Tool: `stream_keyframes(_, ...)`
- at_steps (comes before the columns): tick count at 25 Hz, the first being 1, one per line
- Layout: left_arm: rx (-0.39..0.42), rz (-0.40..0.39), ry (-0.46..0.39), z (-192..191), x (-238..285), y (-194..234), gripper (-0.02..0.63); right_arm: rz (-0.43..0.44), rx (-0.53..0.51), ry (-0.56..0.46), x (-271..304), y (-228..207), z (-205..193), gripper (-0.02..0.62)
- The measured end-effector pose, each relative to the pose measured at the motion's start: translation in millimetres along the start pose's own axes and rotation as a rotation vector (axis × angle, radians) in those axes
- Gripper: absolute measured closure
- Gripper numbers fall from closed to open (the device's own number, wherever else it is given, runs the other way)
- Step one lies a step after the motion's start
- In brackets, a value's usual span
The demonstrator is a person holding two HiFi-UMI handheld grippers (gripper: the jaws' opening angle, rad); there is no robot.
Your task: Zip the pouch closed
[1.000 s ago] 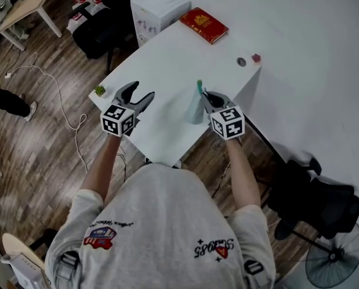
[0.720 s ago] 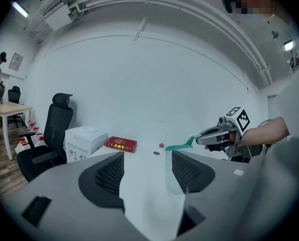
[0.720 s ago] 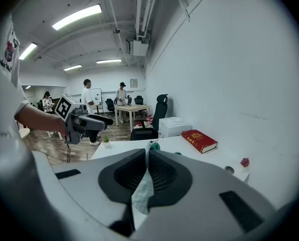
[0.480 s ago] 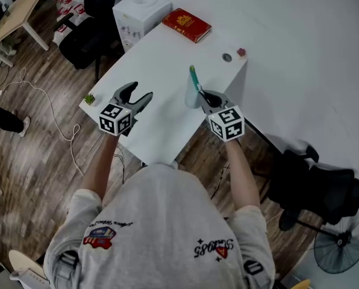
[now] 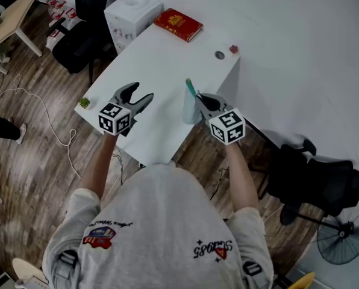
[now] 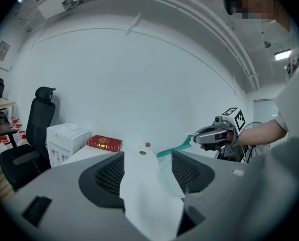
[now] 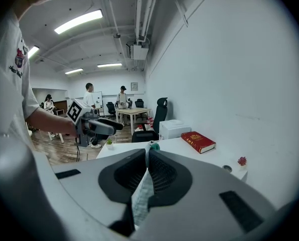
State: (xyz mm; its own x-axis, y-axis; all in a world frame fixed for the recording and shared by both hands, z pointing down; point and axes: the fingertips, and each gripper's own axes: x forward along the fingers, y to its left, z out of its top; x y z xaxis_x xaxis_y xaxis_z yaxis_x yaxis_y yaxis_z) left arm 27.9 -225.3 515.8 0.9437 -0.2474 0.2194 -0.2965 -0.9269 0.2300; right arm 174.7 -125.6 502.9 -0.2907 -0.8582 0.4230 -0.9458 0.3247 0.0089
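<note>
A small green potted plant (image 5: 84, 103) sits at the left corner of the white rectangular table (image 5: 161, 59). Behind it, off the table's far left edge, stands a white box-shaped appliance (image 5: 133, 9).

The left gripper (image 5: 142, 90) hangs over the near left part of the table. Its jaws stand wide apart with nothing between the pads. Its own view shows only bare tabletop through the gap. It is well apart from the pouch and points toward it.

A red hardcover book (image 5: 178, 24) lies flat near the table's far edge.

The pale mesh pouch with a teal zip edge (image 5: 190, 107) hangs by the table's right edge, held up on its right side. The teal edge runs upward and to the left from the grip, and the mesh body droops below it. Whether its lower end touches the table cannot be told.

The right gripper (image 5: 200, 99) has its jaws pressed together on the pouch. In its own view the mesh is pinched flat between the two dark pads, with a bit of teal showing past their tips.

Further right, near the table's far right corner, lie a small dark round object (image 5: 220, 55) and a small red object (image 5: 234, 49). A black office chair (image 5: 324, 185) stands on the wooden floor (image 5: 41, 155) beyond.
</note>
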Motion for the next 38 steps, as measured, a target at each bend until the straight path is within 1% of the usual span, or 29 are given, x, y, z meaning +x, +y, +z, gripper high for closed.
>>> stream_keyframes(3, -0.038, -0.036, -0.012, 2.2, 4.1, -6.3, 0.313, 0.007, -0.001, -0.012, -6.3, 4.8, 0.7, 0.580)
stream_keyframes(5, -0.069, -0.074, -0.012, 3.9, 7.6, -11.3, 0.313, 0.010, -0.012, -0.015, -9.3, 7.1, 2.1, 0.580)
stream_keyframes(11, -0.076, -0.255, 0.055, 1.4, 18.0, -45.2, 0.313, 0.026, -0.021, -0.029, -14.7, 12.1, 4.5, 0.580)
stream_keyframes(14, -0.101, -0.335, 0.064, 4.1, 22.2, -60.9, 0.313, 0.030, -0.021, -0.033, -16.9, 14.1, 4.9, 0.580)
stream_keyframes(17, -0.126, -0.389, 0.066, 5.8, 26.9, -73.9, 0.313, 0.049, -0.028, -0.041, -20.5, 20.8, 5.1, 0.580)
stream_keyframes(23, -0.141, -0.491, 0.089, 4.6, 37.2, -103.3, 0.313, 0.079, -0.040, -0.053, -30.1, 32.7, 4.0, 0.580)
stream_keyframes(27, -0.174, -0.569, 0.078, 10.1, 44.1, -122.8, 0.313, 0.094, -0.050, -0.057, -32.5, 37.0, 3.4, 0.580)
stream_keyframes(30, -0.208, -0.609, 0.055, 19.0, 49.8, -136.1, 0.313, 0.101, -0.055, -0.058, -32.3, 38.5, 4.3, 0.580)
stream_keyframes(34, -0.238, -0.636, 0.043, 24.2, 58.5, -149.4, 0.313, 0.108, -0.062, -0.055, -32.5, 40.1, 3.8, 0.580)
stream_keyframes(38, -0.297, -0.670, 0.029, 26.6, 61.4, -155.6, 0.313, 0.116, -0.064, -0.054, -28.2, 44.1, 2.7, 0.579)
